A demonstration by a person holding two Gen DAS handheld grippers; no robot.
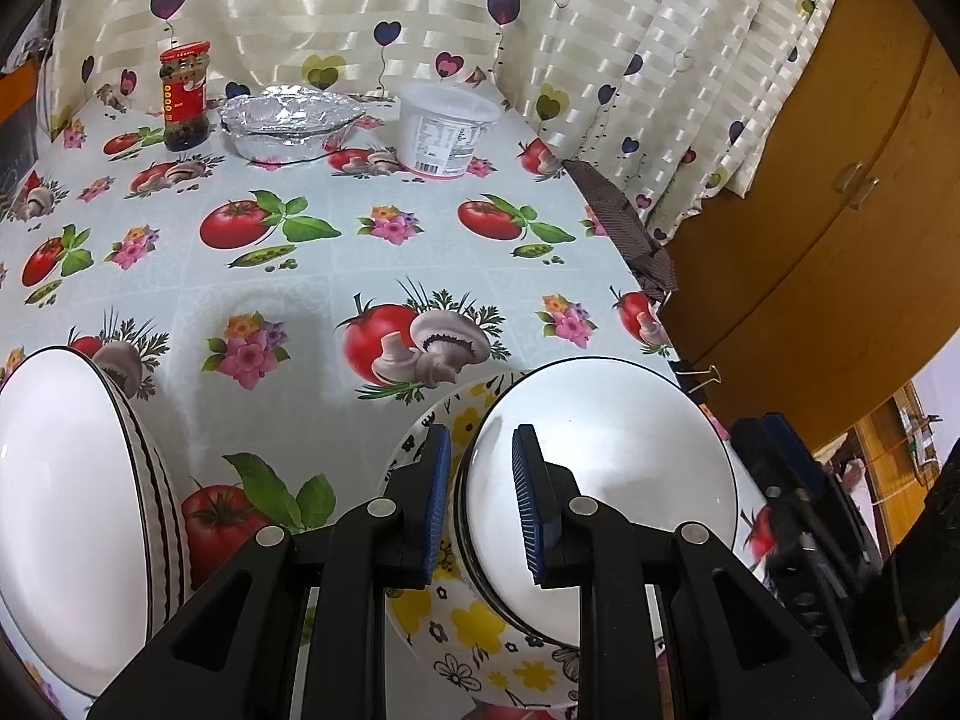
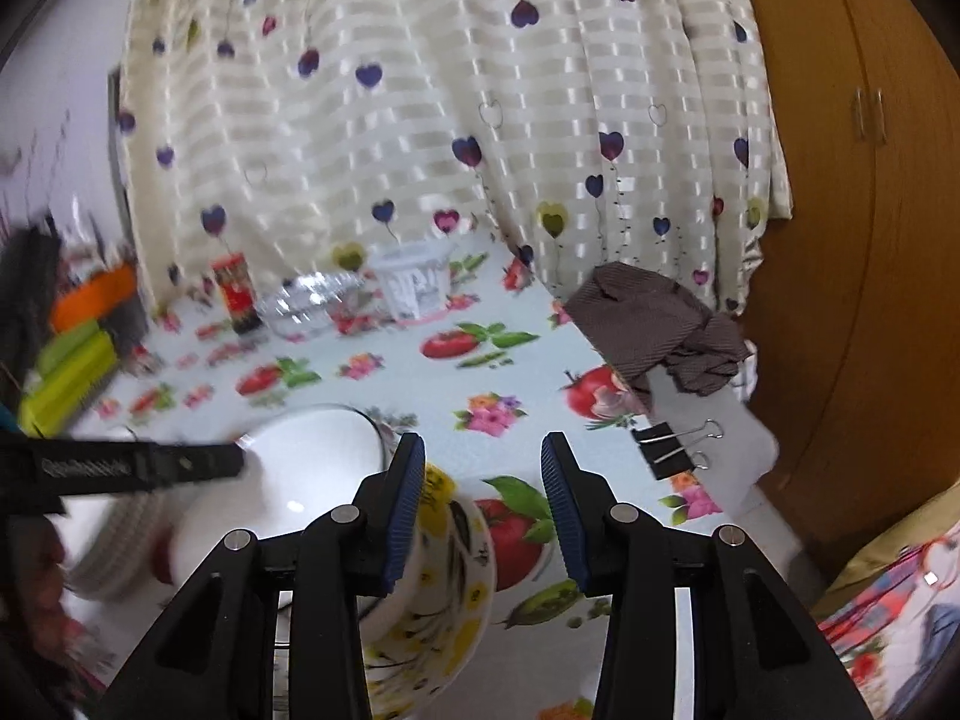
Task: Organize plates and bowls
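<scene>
Glazed ceramic is what both hands are dealing with, and it should handle accordingly: stiff, fairly heavy for its size, slick on the glaze, and liable to chip or crack if knocked against its neighbour or let slip. The white bowl [image 1: 600,480] with the thin dark rim line sits inside or on top of the yellow-flowered bowl [image 1: 468,618] near the right front edge of the surface [image 1: 336,264]. The left gripper [image 1: 480,498] straddles the white bowl's near-left rim, one blue pad outside the wall and the other inside over the white interior; the jaws stand apart with a visible gap to the wall, so it looks parted and not yet clamped. The rim wall is the sensible place to pinch, since the rounded body offers nothing to hold. A second white bowl with dark stripes [image 1: 78,516] stands well apart at the left. In the right wrist view, which is motion-blurred, the right gripper [image 2: 483,516] is spread wide and holds nothing; its left pad lies against or just beside the flowered bowl's rim, while its right pad hangs over bare tablecloth. A binder clip [image 2: 672,450] grips the cloth at the surface edge, near a crumpled brown cloth [image 2: 648,324].
</scene>
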